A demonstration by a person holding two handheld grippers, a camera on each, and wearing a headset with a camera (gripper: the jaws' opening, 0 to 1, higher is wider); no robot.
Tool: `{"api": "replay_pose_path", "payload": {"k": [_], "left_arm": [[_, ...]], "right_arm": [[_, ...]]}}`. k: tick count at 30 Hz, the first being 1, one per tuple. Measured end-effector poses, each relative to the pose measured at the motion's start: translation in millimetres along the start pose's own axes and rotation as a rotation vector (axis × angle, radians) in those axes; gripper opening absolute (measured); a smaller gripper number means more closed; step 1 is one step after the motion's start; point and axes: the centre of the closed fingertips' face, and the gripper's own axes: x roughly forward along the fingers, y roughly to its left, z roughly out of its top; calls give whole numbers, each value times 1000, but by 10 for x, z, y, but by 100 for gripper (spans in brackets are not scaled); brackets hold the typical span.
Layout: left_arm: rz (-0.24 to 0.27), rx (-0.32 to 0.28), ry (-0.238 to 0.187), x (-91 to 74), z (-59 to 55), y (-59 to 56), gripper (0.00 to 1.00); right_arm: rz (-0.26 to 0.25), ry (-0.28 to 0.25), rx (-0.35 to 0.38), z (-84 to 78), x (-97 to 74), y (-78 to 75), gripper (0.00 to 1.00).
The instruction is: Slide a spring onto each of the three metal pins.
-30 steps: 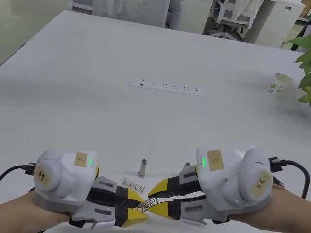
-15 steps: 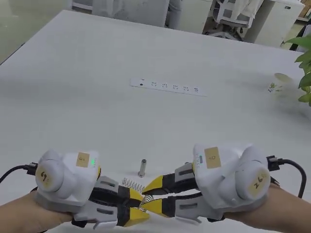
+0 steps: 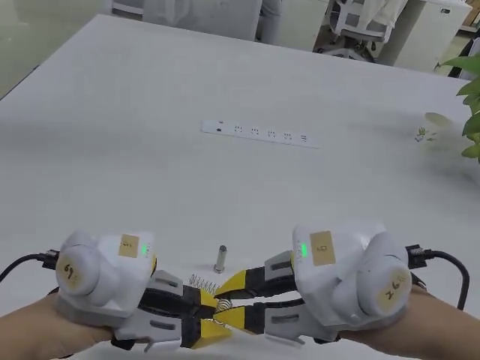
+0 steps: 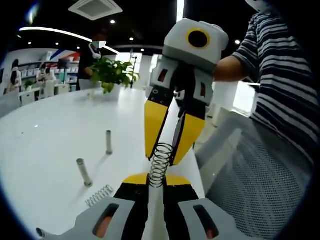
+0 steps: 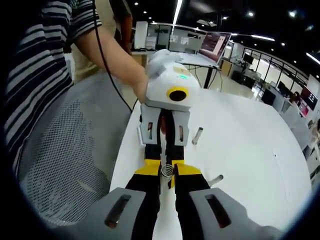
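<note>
A small coil spring (image 4: 160, 165) stands up from between the yellow tips of my left gripper (image 4: 150, 180), which is shut on its lower end. My right gripper (image 5: 167, 172) meets it head-on, its jaws closed against the sides of the spring's (image 5: 166, 170) other end. In the head view the two grippers touch tip to tip at the near table edge, left gripper (image 3: 202, 322) and right gripper (image 3: 225, 304). One metal pin (image 3: 220, 259) stands upright just beyond them. A second pin (image 4: 108, 142) stands farther off. A loose spring (image 3: 202, 283) lies beside the tips.
A white power strip (image 3: 255, 133) lies across the middle of the white table (image 3: 150, 172). Another pin (image 5: 215, 179) lies on its side near my right gripper. Green plant leaves (image 3: 472, 112) hang over the far right edge. A mesh chair back (image 4: 250, 190) is close behind the grippers.
My right gripper has moved left toward the left gripper and its jaws have come in around the spring's free end. The left gripper has held still with the spring.
</note>
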Motion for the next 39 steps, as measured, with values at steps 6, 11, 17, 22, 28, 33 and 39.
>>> {"api": "replay_pose_path", "payload": {"k": [6, 11, 17, 22, 28, 33, 39], "left_arm": [[6, -3, -5, 3, 21, 12, 2], [12, -9, -7, -3, 30, 10, 3], [15, -16, -9, -8, 27, 7, 3], [20, -21, -13, -13, 38, 16, 4], [28, -32, -22, -31, 53, 39, 7], [35, -36, -25, -56, 54, 50, 9], [46, -39, -20, -76, 41, 65, 14]], "right_arm": [[-4, -2, -6, 10, -17, -16, 7], [-6, 2, -18, 12, -24, -14, 7], [-10, 4, -23, 11, -26, -15, 7], [-14, 7, -23, 23, -28, -27, 7], [-22, 13, -24, 28, -19, -55, 7], [-27, 16, -28, 33, -13, -68, 7], [-31, 15, -34, 59, -7, -78, 7]]}}
